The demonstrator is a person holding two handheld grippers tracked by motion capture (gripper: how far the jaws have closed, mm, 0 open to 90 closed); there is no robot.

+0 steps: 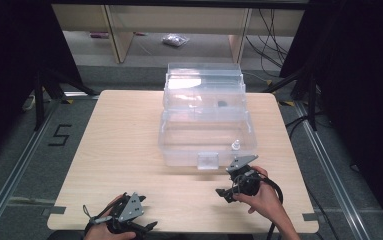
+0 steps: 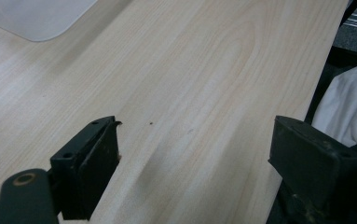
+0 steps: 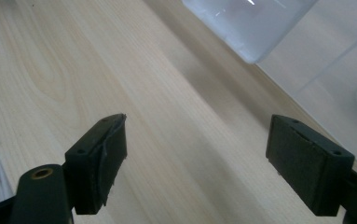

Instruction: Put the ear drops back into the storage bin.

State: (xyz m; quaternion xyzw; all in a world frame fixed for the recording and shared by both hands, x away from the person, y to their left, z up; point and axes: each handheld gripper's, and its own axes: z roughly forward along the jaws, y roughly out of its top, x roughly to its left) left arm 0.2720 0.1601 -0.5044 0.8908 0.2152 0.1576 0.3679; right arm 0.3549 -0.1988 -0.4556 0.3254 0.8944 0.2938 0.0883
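The high view looks forward and down over the whole counter (image 1: 129, 150) from the person's side. Each tool's camera sits low and close over the wood, and both catch the clear box (image 1: 206, 127).

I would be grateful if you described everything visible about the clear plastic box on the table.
The box is see-through plastic, rectangular with rounded corners, standing open on the far middle of the wooden table. Its lid is tilted up behind it, and a tiered tray sits above the base. A clear latch hangs at the front. A small dark item lies in the tray and a small white piece near the front right corner. Neither gripper touches it.
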